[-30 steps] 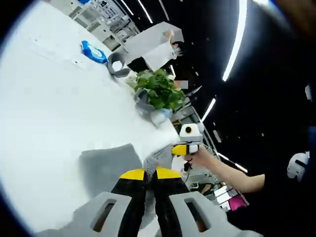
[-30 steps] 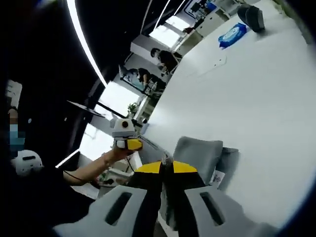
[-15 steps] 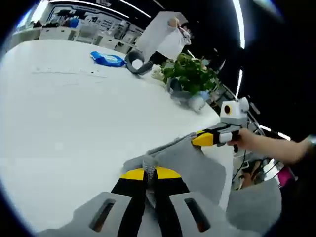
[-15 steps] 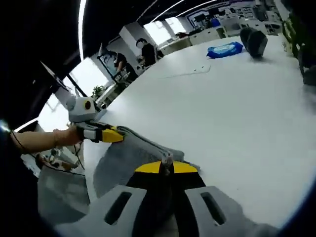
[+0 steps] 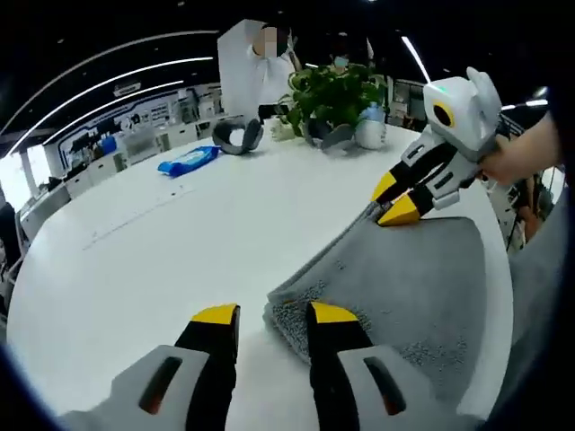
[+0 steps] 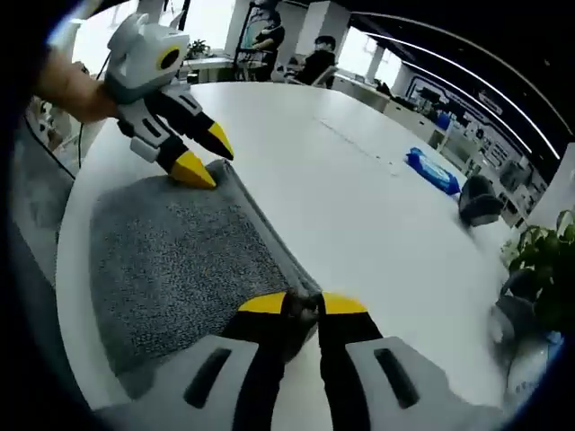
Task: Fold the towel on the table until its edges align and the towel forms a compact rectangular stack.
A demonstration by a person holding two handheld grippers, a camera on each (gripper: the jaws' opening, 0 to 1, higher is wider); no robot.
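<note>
towel [image 5: 395, 278] corner between left gripper [image 5: 266, 317] jaws

grey terry-cloth towel [image 5: 409, 278]: rough looped pile, matt | white table [image 5: 180, 242]: smooth, faint sheen | left gripper [image 5: 274, 321]: matt yellow-tipped black pads, grey plastic shell | blue wipes pack [image 5: 188, 161]: glossy plastic film

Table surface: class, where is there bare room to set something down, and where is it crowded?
Free: the white table between the grey towel and the blue packet. Crowded: the far edge, around the plant and the grey pot.
</note>
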